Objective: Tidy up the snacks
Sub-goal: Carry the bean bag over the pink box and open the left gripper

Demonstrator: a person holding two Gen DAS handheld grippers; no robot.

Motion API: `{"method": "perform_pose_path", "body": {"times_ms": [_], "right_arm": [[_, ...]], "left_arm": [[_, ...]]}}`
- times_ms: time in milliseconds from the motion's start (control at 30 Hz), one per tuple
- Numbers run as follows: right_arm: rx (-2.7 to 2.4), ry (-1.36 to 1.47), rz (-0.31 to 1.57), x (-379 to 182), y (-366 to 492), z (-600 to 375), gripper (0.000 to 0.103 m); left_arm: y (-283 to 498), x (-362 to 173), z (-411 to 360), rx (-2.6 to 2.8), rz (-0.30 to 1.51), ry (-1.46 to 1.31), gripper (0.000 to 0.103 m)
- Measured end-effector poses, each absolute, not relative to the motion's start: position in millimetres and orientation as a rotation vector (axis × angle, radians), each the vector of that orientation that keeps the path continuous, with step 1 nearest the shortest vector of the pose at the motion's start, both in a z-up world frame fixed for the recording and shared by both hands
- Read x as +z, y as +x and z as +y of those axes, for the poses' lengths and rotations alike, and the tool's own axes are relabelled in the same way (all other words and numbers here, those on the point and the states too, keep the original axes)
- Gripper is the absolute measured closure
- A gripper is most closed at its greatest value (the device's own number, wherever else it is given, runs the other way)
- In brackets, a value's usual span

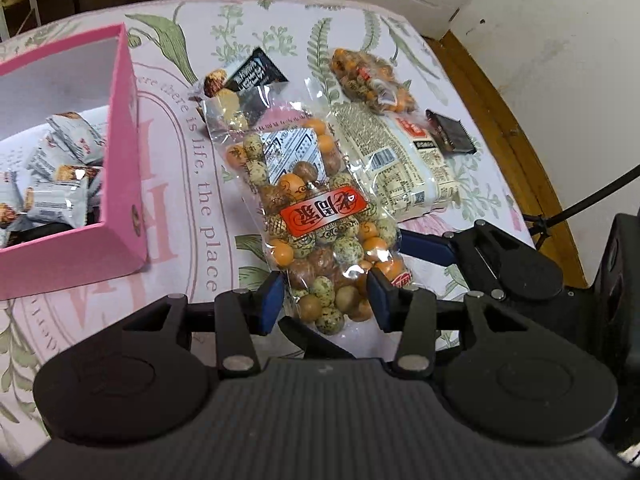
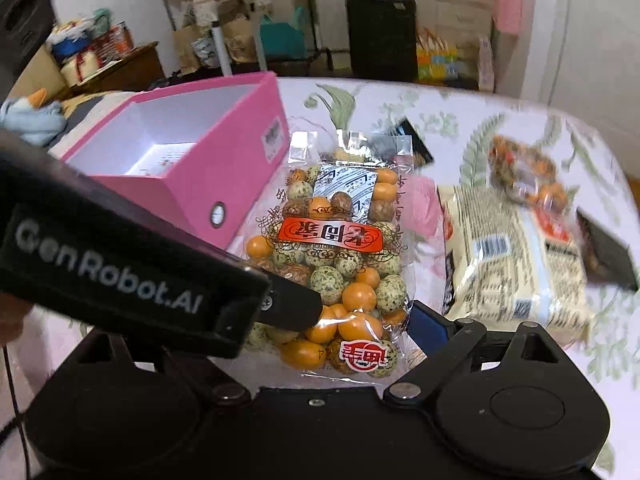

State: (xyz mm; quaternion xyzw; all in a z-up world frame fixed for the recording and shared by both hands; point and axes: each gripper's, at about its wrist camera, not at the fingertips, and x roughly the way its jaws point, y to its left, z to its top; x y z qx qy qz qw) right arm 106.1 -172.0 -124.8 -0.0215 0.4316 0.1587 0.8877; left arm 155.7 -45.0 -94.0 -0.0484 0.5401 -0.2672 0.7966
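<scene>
Two hand-held grippers here; the left gripper has its blue pads clamped on the near end of a clear bag of orange and speckled coated nuts, raised over the flowered tablecloth; the right gripper stands wide apart around that same bag, pads not pressing. One open pink cardboard box sits left, several grey-white snack packets inside. Beyond lie one smaller nut bag, one cream noodle pack, one dark wrapper; one black-labelled pouch is partly hidden behind the held bag.
</scene>
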Motion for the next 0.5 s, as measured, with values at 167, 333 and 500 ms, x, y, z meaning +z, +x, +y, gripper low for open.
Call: {"method": "perform_pose_path", "body": {"times_ms": [167,333,500], "right_arm": [[0.365,-0.087,0.846,-106,98,-155,0.007],[0.399,-0.131,0.802,-81,95,-137,0.007],[0.449,-0.173,0.792,-58,101,-117,0.007]], "left_arm": [[146,-74,-24,-0.560,1.134,-0.118,0.060],[137,-48,-6,-0.526,1.091,-0.116,0.060],[133,-27,17,-0.470,1.068,-0.144,0.060]]}}
